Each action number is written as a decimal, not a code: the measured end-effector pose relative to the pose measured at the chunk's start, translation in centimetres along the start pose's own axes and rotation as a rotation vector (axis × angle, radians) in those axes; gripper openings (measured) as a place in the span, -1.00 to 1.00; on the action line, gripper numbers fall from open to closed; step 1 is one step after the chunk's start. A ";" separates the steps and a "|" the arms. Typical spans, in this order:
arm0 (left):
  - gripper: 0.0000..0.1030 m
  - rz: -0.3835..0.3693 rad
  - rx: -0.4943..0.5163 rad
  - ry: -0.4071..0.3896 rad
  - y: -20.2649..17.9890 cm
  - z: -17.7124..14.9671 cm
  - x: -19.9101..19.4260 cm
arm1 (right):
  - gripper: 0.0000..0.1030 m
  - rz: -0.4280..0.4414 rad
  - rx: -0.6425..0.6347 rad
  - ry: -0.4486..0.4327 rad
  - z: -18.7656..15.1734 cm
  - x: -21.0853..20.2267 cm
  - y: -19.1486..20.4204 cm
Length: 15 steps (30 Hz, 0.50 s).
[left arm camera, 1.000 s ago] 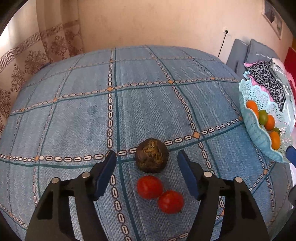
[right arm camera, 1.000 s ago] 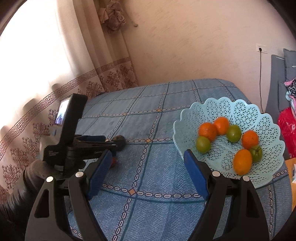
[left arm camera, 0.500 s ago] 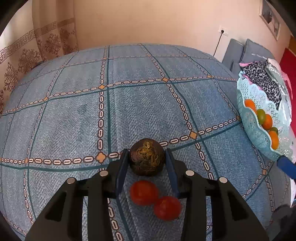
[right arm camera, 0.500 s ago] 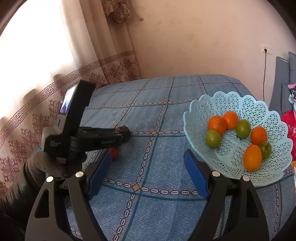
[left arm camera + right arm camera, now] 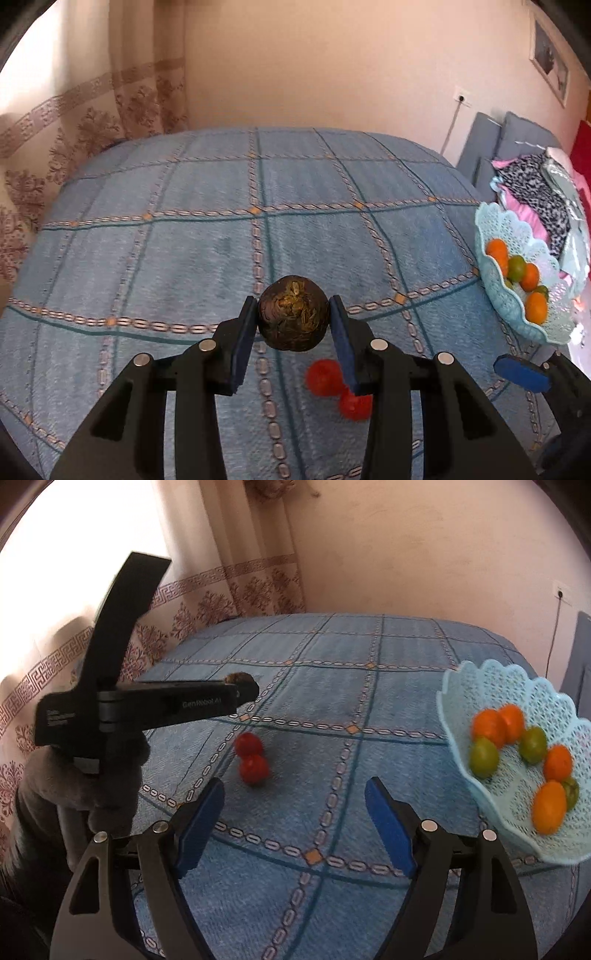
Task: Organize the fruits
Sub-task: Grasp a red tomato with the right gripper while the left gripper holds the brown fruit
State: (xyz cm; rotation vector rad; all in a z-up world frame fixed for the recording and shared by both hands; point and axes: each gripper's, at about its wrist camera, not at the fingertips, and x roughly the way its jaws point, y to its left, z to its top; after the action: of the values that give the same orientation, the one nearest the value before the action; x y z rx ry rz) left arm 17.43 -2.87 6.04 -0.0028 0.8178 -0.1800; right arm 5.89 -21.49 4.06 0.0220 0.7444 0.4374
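Observation:
My left gripper (image 5: 293, 319) is shut on a dark brown, rough round fruit (image 5: 293, 318) and holds it above the blue checked bedspread (image 5: 207, 258). In the right wrist view the same gripper (image 5: 243, 691) shows from the side with the fruit (image 5: 240, 679) at its tip. Two red tomatoes (image 5: 251, 757) lie together on the bedspread below it; they also show in the left wrist view (image 5: 325, 376). My right gripper (image 5: 295, 819) is open and empty, low over the bedspread. A light blue lattice basket (image 5: 476, 686) at the right holds several orange and green fruits (image 5: 517, 753).
The basket also shows at the right edge of the left wrist view (image 5: 491, 236). Patterned curtains (image 5: 236, 590) hang behind the bed on the left. Grey cushions (image 5: 491, 147) and folded clothes (image 5: 535, 195) lie beyond the basket. A wall socket with a cord (image 5: 461, 99) is on the far wall.
My left gripper closed on the dark round fruit and lifted it off the bedspread. The two tomatoes stayed where they were. My right gripper stayed open and shifted slightly.

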 end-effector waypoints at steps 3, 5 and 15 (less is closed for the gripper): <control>-0.23 0.024 -0.017 -0.025 0.8 0.0 -0.9 | 0.42 0.018 -0.024 0.030 0.7 1.5 0.9; -0.22 0.034 -0.031 -0.038 1.3 0.0 -1.5 | 0.34 0.022 -0.034 0.050 1.1 2.5 1.3; -0.22 0.086 -0.083 -0.063 3.7 -0.6 -2.3 | -0.02 0.056 -0.045 0.147 1.3 6.8 2.9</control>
State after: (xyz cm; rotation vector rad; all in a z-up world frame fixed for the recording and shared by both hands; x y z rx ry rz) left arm 16.05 1.18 7.05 -0.0514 0.7609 -0.0644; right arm 10.09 -15.96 1.12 -0.0316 0.8800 0.5129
